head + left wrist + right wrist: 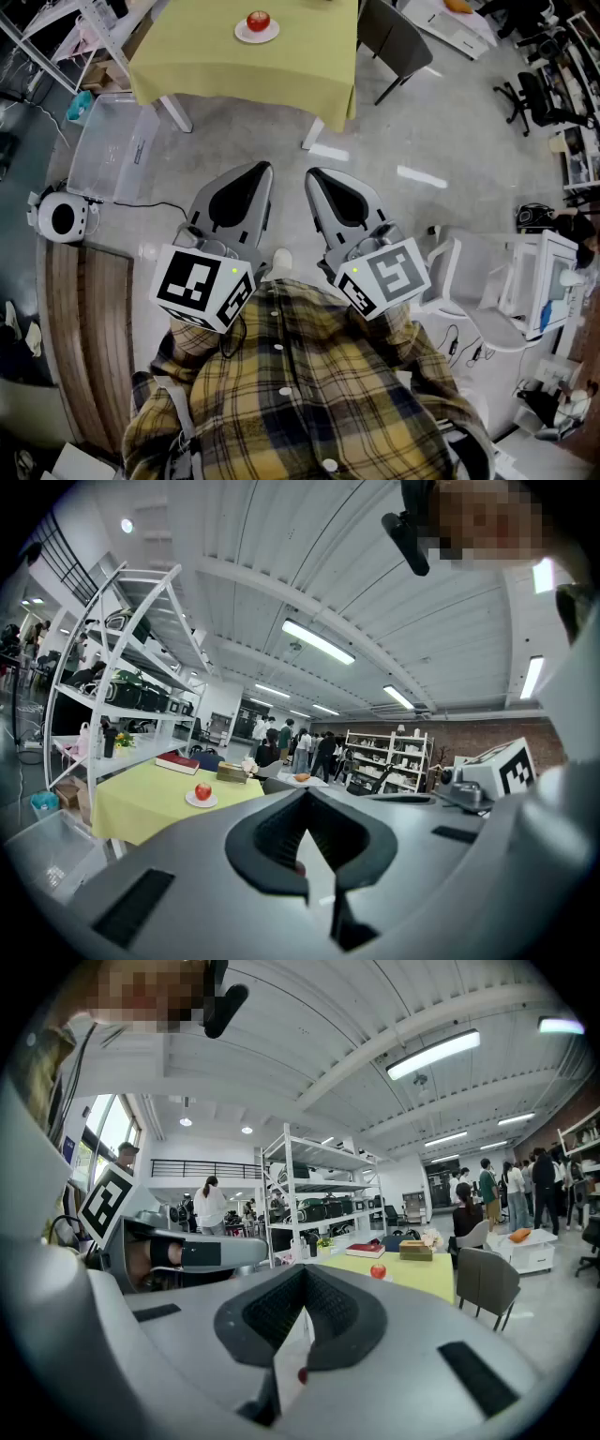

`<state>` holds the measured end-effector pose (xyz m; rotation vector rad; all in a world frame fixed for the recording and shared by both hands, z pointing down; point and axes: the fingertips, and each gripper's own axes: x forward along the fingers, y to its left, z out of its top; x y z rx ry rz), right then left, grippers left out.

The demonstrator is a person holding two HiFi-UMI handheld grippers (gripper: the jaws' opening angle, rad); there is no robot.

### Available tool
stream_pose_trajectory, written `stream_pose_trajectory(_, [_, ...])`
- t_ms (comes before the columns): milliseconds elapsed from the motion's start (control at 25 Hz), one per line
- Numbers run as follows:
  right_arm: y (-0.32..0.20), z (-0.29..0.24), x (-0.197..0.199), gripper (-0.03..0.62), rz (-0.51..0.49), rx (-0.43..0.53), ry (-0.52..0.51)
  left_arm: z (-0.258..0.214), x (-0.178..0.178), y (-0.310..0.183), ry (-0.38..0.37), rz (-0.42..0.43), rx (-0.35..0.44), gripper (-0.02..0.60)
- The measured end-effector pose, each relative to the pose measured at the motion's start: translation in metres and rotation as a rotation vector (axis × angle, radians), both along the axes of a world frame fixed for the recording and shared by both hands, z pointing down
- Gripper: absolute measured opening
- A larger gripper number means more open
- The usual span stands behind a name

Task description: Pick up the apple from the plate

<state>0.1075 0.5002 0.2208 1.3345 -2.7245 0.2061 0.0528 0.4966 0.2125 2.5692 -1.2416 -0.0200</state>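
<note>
The left gripper [261, 172], a grey two-jaw tool topped by a black-and-white marker cube, has its jaws pressed together with nothing between them; the right gripper [315, 175], just beside it, is closed and empty in the same way. Both are held in front of a yellow-and-navy plaid shirt [309, 394], tips pointing across the pale grey floor [441, 131] towards a table [281, 70] draped in a yellow-green cloth. The round red apple [258, 20] sits on a small white plate [242, 36] on that cloth, well apart from both grippers. A dark grey chair [394, 37] stands at the table's right, and a clear plastic box [112, 150] lies on the floor at its left. In the left gripper view a red book [176, 762] and a tan box [231, 772] rest on the cloth behind the plate
</note>
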Motion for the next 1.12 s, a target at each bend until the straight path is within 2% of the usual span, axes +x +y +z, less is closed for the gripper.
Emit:
stream_pose_trajectory(640, [-0.006, -0.001, 0.034, -0.003, -0.022, 0.029, -0.015, 0.002, 0.026, -0.004, -0.015, -0.039, 0.023, 0.005])
stream_pose_trajectory(1120, [-0.015, 0.002, 0.047, -0.003, -0.049, 0.008, -0.032, 0.003, 0.042, -0.012, -0.025, -0.05, 0.014, 0.006])
